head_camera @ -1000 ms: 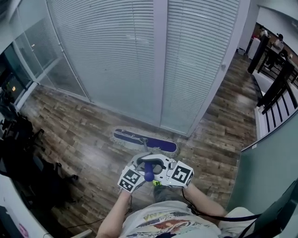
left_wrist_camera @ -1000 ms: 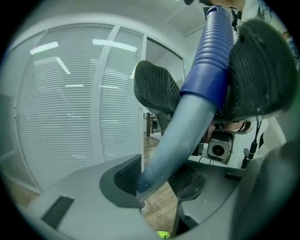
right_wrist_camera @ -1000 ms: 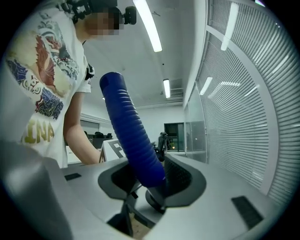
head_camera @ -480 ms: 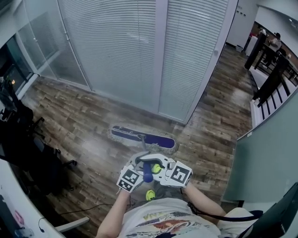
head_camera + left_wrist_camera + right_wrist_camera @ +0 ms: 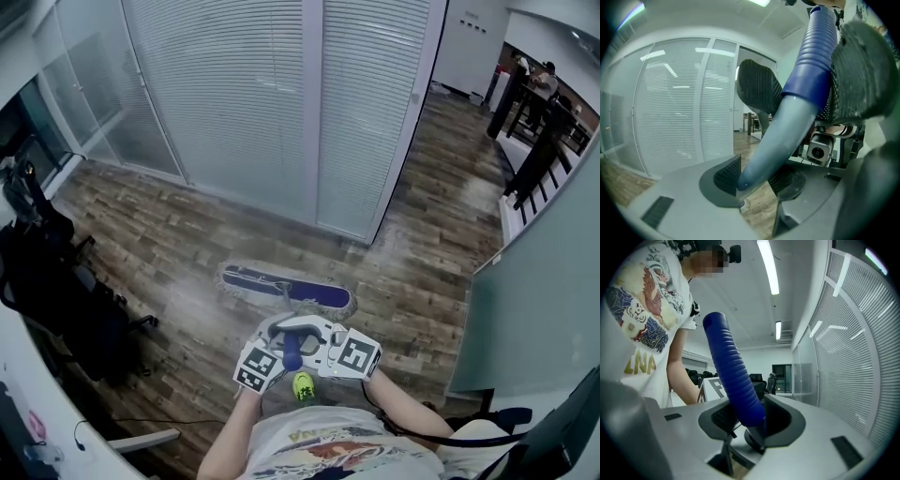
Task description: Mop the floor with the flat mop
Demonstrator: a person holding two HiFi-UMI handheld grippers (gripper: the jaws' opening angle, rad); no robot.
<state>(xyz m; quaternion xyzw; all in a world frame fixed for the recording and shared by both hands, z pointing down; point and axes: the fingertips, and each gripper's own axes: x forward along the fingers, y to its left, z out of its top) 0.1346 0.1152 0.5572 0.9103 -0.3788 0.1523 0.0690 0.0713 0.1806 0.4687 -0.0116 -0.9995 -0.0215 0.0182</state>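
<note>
The person is standing on the wooden floor [image 5: 169, 253] and working the flat mop with both grippers, so the mopping stroke itself is the step in hand.

The left gripper [image 5: 757, 178] is clamping the mop handle [image 5: 806, 89] on its smooth pale part, just below the ribbed blue sleeve, with both jaw pads pressing on it. The right gripper [image 5: 750, 420] is gripping the ribbed blue sleeve itself, jaws closed against it from either side. In the head view the two grippers are sitting side by side, close in front of the person's chest, with the handle's top end poking up between them.

The mop head [image 5: 281, 284] is lying flat on the boards at twelve o'clock from the grippers. Its long side is running from about ten o'clock to four o'clock. It is near the glass wall with blinds [image 5: 234, 103], which is standing further out at twelve o'clock. A dark chair [image 5: 56, 291] is sitting well away at nine o'clock.

The next move is probably calling for both grips to stay firm while the head is slid over unmopped boards, kept flat, and steered clear of the glass wall.
</note>
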